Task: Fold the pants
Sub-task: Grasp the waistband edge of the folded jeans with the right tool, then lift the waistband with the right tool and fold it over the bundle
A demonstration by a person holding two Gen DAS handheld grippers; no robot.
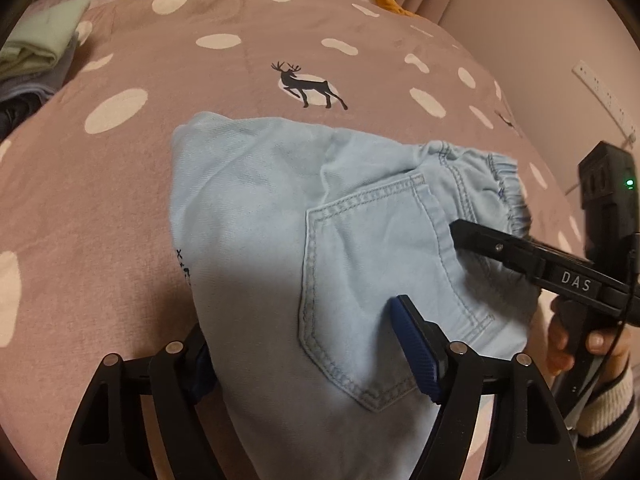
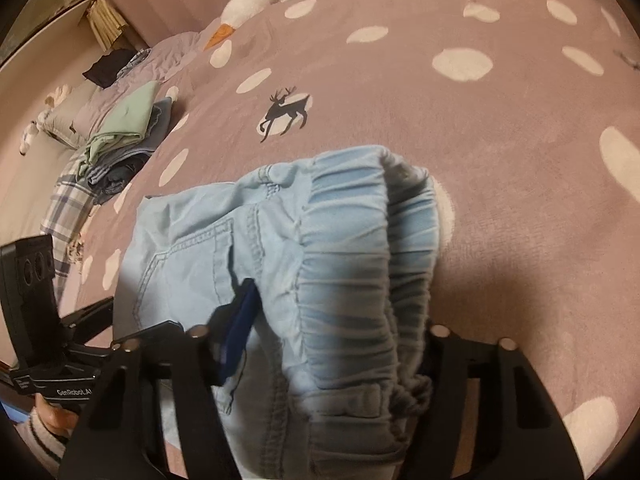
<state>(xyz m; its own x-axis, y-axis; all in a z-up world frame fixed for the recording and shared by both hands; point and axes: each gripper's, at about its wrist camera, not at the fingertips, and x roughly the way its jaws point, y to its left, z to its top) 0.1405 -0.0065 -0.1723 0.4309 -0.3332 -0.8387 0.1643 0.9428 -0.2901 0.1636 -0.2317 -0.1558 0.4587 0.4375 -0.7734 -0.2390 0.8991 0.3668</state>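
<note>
Pants (image 1: pixel 256 216) are lying bunched on the spotted bedspread (image 1: pixel 120 208), pocket side up. Left gripper (image 1: pixel 308 352) is straddling the near fabric edge, right gripper (image 2: pixel 328 344) the elastic waistband (image 2: pixel 352 240) — whether either's pads are pinching, cannot tell — likely positioning both ends for one fold.

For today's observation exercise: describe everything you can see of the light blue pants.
The light blue pants look like soft denim, folded into a compact bundle on the dotted pink bedspread. A stitched back pocket faces up; the gathered elastic waistband lies at one end. Fingers of the left gripper and right gripper straddle the fabric.
</note>
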